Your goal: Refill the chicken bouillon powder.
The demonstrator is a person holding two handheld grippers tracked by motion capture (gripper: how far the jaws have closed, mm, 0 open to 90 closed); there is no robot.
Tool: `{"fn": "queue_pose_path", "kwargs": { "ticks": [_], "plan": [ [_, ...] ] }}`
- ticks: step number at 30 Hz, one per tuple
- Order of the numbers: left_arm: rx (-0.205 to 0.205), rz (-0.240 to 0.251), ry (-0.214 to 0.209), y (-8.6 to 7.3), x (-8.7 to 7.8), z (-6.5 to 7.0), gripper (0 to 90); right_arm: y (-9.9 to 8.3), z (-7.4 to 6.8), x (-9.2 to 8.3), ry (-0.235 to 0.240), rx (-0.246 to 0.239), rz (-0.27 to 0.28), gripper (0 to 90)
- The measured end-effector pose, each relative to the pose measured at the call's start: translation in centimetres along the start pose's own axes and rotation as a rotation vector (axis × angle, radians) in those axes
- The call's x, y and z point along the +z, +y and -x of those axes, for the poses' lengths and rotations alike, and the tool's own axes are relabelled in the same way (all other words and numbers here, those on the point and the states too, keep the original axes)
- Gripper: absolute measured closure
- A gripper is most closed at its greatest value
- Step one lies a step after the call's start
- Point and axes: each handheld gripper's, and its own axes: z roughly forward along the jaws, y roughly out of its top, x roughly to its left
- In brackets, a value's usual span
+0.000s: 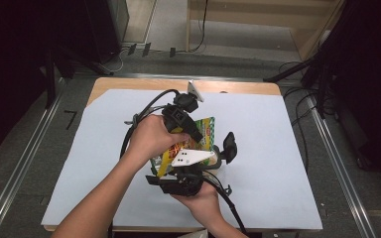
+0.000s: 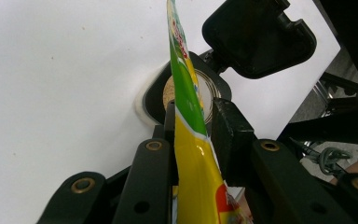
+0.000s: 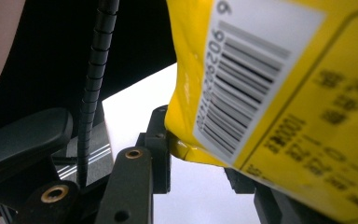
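One table (image 1: 287,208), covered by one white sheet (image 1: 278,148). Two forearms entering from the near edge, hands close together over the sheet's middle. Two grippers: left gripper (image 2: 196,116) held from above, tilted down, jaws clamped on the packet's edge; right gripper (image 3: 200,154) held from below, jaws at the packet's barcode corner, contact of the far jaw hidden, so grip not determinable. One snack packet (image 1: 198,136), yellow and green with red print, flat, glossy, raised between both grippers. One open black-lidded jar (image 2: 205,91) on the sheet, just beyond the packet.
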Motion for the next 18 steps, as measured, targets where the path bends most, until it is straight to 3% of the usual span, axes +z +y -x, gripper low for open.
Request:
{"fn": "queue_pose_path", "kwargs": {
  "ticks": [18],
  "plan": [
    [0.009, 0.028, 0.007, -0.36, -0.61, 0.34, 76.9, 0.14, -0.14, 0.03, -0.013, -0.046, -0.003, 67.9]
  ]
}}
